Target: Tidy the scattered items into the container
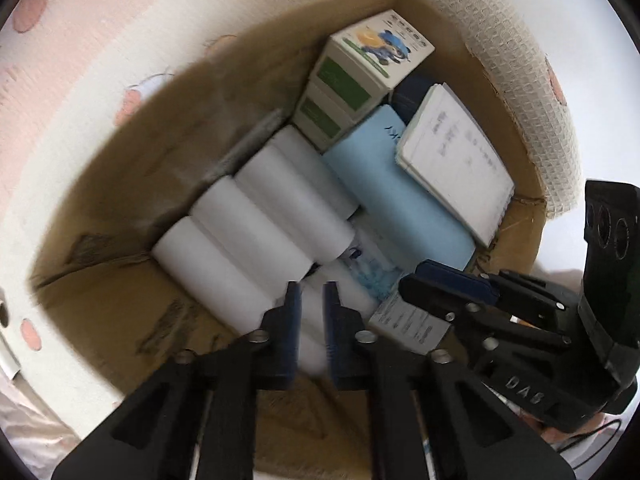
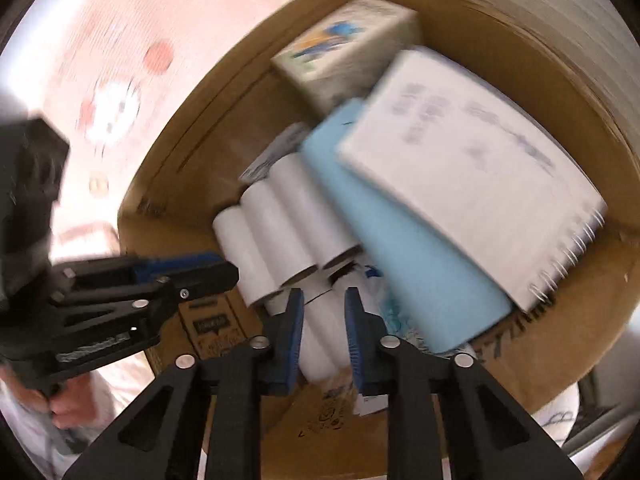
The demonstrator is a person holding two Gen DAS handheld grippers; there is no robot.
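Note:
A cardboard box (image 1: 92,216) (image 2: 560,288) holds several white rolls (image 1: 256,216) (image 2: 280,216), a light blue pad (image 1: 404,204) (image 2: 400,256), a spiral notebook (image 1: 452,160) (image 2: 472,160), green-and-white cartons (image 1: 360,64) (image 2: 344,60) and a small printed white box (image 1: 408,324). My left gripper (image 1: 312,292) hangs over the box's near end, jaws a little apart, empty; it also shows in the right wrist view (image 2: 224,270). My right gripper (image 2: 323,300) is slightly open above a white roll; it also shows in the left wrist view (image 1: 416,280), over the small box.
The box stands on a pale mat with pink prints (image 1: 80,60) (image 2: 120,92). A white quilted cloth (image 1: 520,92) lies along the box's far right rim. The right wrist view is blurred by motion.

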